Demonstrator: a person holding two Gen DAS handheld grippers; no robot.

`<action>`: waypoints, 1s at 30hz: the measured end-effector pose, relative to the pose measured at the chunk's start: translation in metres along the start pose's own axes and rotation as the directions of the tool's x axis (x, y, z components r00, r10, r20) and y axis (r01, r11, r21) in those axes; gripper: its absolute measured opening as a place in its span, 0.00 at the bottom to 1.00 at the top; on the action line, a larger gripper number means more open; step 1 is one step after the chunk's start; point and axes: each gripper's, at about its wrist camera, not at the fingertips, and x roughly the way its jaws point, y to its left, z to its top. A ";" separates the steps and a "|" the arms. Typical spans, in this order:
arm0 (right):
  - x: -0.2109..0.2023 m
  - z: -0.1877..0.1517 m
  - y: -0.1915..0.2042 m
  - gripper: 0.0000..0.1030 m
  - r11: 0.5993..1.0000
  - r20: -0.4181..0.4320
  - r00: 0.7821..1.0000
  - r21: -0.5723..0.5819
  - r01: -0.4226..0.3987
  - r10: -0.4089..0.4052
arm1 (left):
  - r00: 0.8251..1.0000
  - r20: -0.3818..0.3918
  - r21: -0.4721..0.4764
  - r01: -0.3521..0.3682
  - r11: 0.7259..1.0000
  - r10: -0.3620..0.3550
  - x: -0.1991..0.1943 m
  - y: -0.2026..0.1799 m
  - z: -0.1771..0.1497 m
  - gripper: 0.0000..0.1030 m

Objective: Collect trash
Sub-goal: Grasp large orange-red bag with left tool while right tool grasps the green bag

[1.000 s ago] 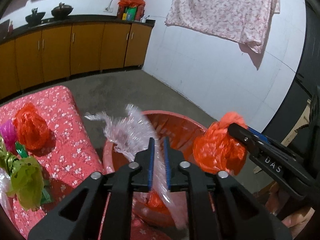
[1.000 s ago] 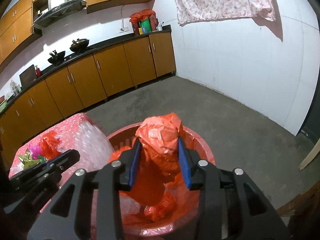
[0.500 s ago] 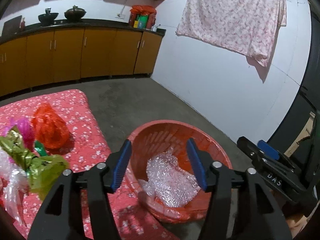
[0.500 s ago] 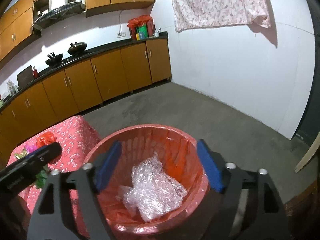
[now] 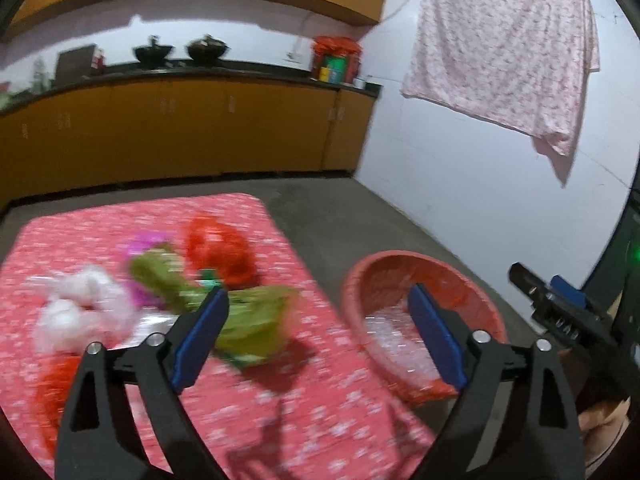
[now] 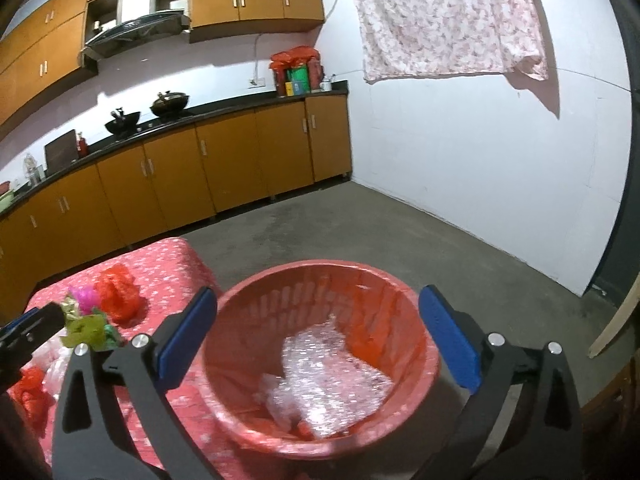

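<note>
While jaws have just been opening: noted worktop (image 5: 120,220) under red floral cloth, carrying loose trash (image 5: 224,256). Beside it, red basket (image 6: 424,344) containing clear plastic wrap (image 6: 320,376). Left hand-held gripper (image 5: 316,336) spread wide, empty. Right hand-held gripper (image 6: 316,336) likewise wide, empty, above basket.

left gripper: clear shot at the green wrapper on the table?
Probably yes. The left gripper is open and empty, its jaws just having opened; the green wrapper lies just beyond its fingers, nothing between them.
</note>
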 end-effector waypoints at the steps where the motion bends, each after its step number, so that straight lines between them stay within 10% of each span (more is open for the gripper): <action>1: -0.002 0.000 0.004 0.96 1.000 0.000 1.000 0.000 -0.010 0.010 | 0.999 0.014 0.005 -0.031 1.000 0.031 -0.009 0.010 -0.002 0.91; 13: -0.006 -0.021 0.101 0.96 0.974 -0.068 0.980 -0.116 -0.192 0.185 | 0.938 -0.046 -0.015 -0.346 0.938 0.345 -0.060 0.125 -0.054 0.94; 30: -0.004 -0.047 0.174 0.96 0.940 -0.130 0.962 -0.216 -0.263 0.240 | 0.917 -0.248 -0.087 -0.341 0.936 0.311 -0.028 0.168 -0.091 0.71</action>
